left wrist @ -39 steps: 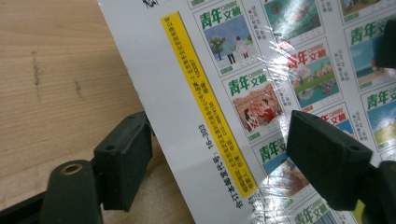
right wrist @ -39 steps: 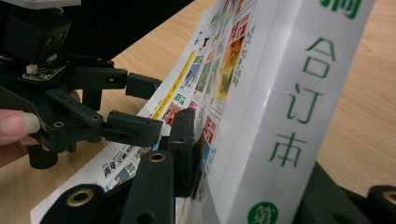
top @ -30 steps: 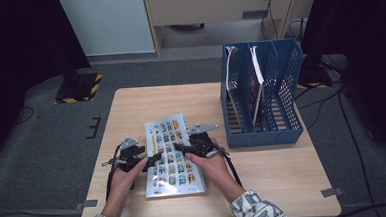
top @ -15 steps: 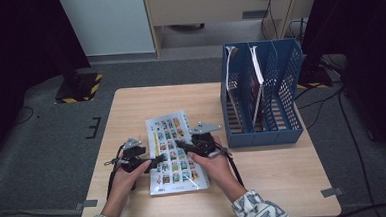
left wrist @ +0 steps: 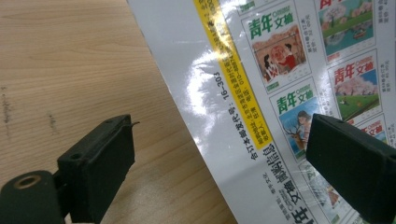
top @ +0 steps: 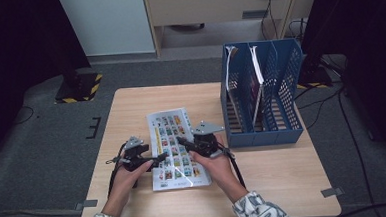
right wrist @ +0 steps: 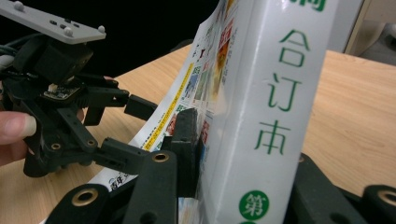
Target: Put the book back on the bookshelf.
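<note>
My right gripper (top: pixel 185 143) is clamped on the spine edge of the book (top: pixel 175 148); in the right gripper view its jaws press both sides of the thick white spine (right wrist: pixel 275 107). My left gripper (top: pixel 156 163) stands apart, jaws straddling the book's left edge without touching it, one over bare bench (left wrist: pixel 60 70), the other over the cover (left wrist: pixel 261 70).

The book lies near the middle of the bench, its front cover curling up at my right gripper. The blue file rack (top: pixel 260 100) stands well apart to the right.

Risks, as I judge them:
- The glossy cover may slip through the right jaws if I lift by the spine alone; the book looks heavy for a one-sided hold.
- The loose cover may fold or crease if the left gripper closes on it and not on the whole block.
- A tilted lift could swing the lower corner against the bench.

Change since the earlier frames: the book has turned slightly, its near end shifted right. My right jaws have barely altered. The left gripper now sits lower along the book's left edge.
</note>
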{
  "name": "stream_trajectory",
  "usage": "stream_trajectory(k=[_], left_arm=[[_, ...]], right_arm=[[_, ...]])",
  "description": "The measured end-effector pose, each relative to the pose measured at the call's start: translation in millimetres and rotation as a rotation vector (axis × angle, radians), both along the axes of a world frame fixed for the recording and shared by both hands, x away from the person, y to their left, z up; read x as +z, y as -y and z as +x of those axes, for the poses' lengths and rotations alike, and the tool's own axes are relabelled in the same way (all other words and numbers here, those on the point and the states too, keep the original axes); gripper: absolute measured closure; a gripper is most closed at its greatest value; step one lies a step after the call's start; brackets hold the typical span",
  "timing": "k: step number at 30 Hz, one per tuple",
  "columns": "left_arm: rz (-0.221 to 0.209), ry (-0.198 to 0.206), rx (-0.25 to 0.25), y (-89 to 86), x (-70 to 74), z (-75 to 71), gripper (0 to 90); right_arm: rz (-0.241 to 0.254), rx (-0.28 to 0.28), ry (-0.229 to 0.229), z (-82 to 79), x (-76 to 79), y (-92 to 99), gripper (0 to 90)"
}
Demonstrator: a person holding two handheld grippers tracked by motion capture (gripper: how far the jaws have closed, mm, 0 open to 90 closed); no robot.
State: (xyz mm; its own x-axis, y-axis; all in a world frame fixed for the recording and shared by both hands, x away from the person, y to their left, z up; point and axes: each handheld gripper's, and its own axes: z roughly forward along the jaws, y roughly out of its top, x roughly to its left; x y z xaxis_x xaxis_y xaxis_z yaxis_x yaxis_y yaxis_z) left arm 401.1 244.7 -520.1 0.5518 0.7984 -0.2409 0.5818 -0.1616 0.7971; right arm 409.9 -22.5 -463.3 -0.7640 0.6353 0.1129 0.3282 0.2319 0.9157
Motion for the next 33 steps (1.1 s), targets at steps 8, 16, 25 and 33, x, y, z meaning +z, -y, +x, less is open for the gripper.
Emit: stream_trajectory(k=[8, 16, 25, 33], left_arm=[[-0.036, 0.004, -0.042, 2.3, 0.9, -0.8, 10.9], [-0.061, 0.018, -0.100, 5.7, 3.7, -3.3, 11.4], [-0.084, -0.001, -0.143, 11.1, 3.9, 3.3, 21.8], [-0.114, -0.018, -0.118, -5.7, 8.8, 3.4, 50.0]], right_arm=[[0.003, 0.012, 0.044, -3.3, 5.7, -1.7, 70.7], [0.022, 0.033, 0.098, -7.4, 14.2, -5.2, 71.3], [0.043, 0.043, 0.124, -11.7, 19.4, 1.3, 71.7], [0.043, 0.057, 0.134, -10.3, 20.4, 0.8, 72.2]])
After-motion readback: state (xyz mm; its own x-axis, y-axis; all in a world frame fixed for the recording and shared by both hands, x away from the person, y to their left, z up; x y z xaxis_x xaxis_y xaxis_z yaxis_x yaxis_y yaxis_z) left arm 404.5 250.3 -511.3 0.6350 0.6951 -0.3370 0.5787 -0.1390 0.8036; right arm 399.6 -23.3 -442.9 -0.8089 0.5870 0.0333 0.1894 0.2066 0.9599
